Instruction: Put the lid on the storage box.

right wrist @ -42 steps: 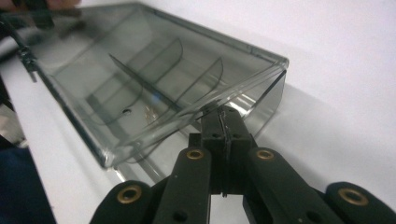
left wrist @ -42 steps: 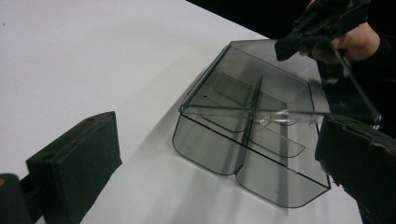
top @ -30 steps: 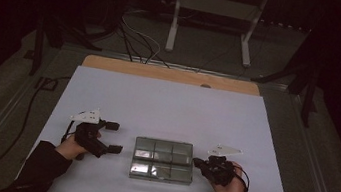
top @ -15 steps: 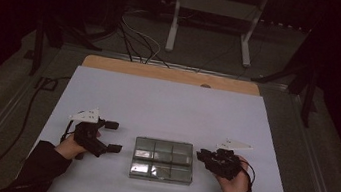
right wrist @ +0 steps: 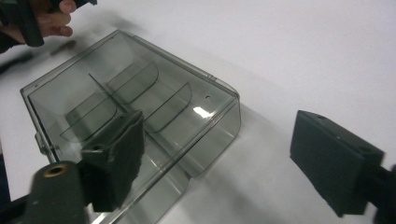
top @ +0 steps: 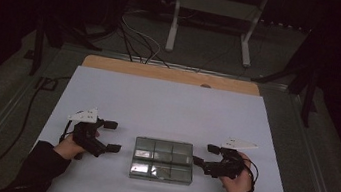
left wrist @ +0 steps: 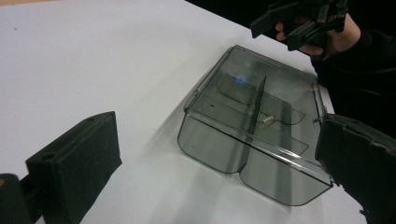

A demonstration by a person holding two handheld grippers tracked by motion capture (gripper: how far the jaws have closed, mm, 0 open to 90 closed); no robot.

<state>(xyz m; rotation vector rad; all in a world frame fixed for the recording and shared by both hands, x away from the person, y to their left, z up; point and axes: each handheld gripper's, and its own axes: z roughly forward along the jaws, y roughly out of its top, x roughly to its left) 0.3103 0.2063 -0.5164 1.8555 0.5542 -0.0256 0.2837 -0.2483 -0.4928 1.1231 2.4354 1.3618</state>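
A clear grey plastic compartment box (top: 163, 160) with its lid down lies on the white table sheet near the front edge. In the left gripper view the box (left wrist: 252, 126) has a small pale metal piece (left wrist: 266, 120) in one compartment. My left gripper (top: 112, 136) stands open just left of the box, not touching it, its jaws wide apart (left wrist: 218, 140). My right gripper (top: 204, 155) hovers just off the box's right end. Its jaws have just been opening and stand apart (right wrist: 224, 154), pressing on nothing, with the box's corner (right wrist: 140, 102) beyond them.
The white sheet (top: 167, 105) covers most of the wooden table (top: 171, 73). Cables (top: 136, 35) and a metal stand (top: 213, 11) sit on the dark floor behind. Dark-sleeved forearms come in from the bottom edge.
The right gripper drew back a little to the right from the box's end and its jaws opened. The left gripper and the box stayed put.
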